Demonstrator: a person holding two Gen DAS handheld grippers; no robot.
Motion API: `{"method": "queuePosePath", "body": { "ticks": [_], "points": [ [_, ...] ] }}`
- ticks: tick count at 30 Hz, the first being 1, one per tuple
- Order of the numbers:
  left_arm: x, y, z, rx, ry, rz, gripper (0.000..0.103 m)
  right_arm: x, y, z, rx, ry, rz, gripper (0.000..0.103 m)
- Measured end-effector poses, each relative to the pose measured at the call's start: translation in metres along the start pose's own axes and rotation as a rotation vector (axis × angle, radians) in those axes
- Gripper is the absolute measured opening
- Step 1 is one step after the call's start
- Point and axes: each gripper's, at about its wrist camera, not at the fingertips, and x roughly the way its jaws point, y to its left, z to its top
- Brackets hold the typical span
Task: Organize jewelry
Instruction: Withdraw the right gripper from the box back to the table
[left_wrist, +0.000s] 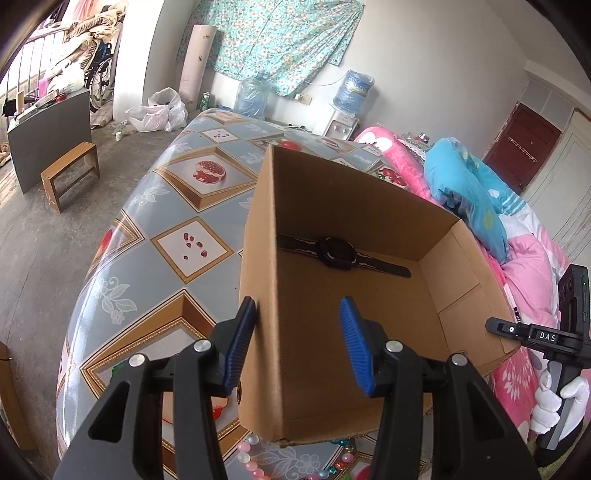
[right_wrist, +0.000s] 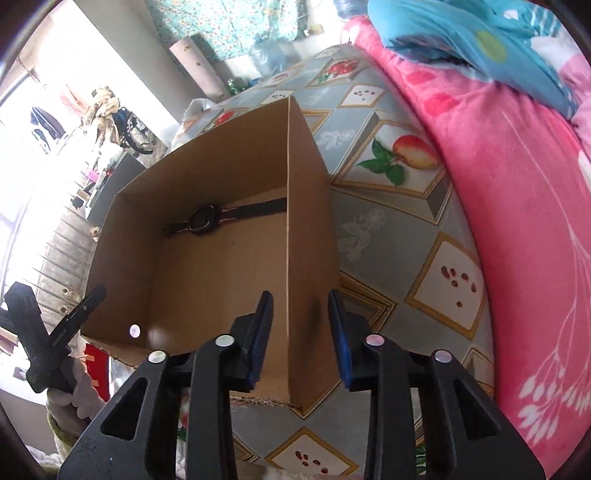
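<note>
Cardboard box (left_wrist: 354, 295) stands open-topped on the patterned table (left_wrist: 166, 206), and a black watch (left_wrist: 340, 251) lies flat on its floor against the far wall, well ahead of both pairs of tongs. The left tongs (left_wrist: 299, 347) straddle the box's near left wall: one blue pad sits outside it, the other inside, with clear gaps on both sides, so the jaws are parted and grip nothing. The right tongs (right_wrist: 301, 336) straddle the opposite wall in the same way, one pad inside the box and one outside over the table, jaws narrower yet apart from the cardboard, nothing between the pads but the wall's edge. A white-gloved hand (left_wrist: 550, 402) holds the right tool at the left view's edge.

Most of the box floor is bare, leaving open room in front of the watch. A pink blanket (right_wrist: 517, 221) crowds the table's far side; the other side drops off to the floor. A beaded necklace (left_wrist: 251, 461), pink and white with teal beads, lies on the table just outside the box's near wall, below the left tongs.

The watch's strap is stretched out straight, its long axis running along the far wall, face upward.
</note>
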Motion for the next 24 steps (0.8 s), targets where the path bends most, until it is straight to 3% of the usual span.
{"method": "queuePosePath", "body": {
  "ticks": [5, 13, 24],
  "points": [
    [0.000, -0.005, 0.003, 0.000, -0.010, 0.030, 0.046, -0.003, 0.017, -0.004, -0.074, -0.029, -0.074, 0.026],
    [0.002, -0.002, 0.017, 0.000, -0.038, 0.094, 0.046, 0.006, 0.022, 0.003, -0.094, -0.047, -0.040, 0.026],
    [0.007, -0.003, 0.014, 0.012, -0.027, 0.114, 0.047, 0.010, 0.019, 0.002, -0.070, -0.039, -0.026, 0.027]
  ]
}}
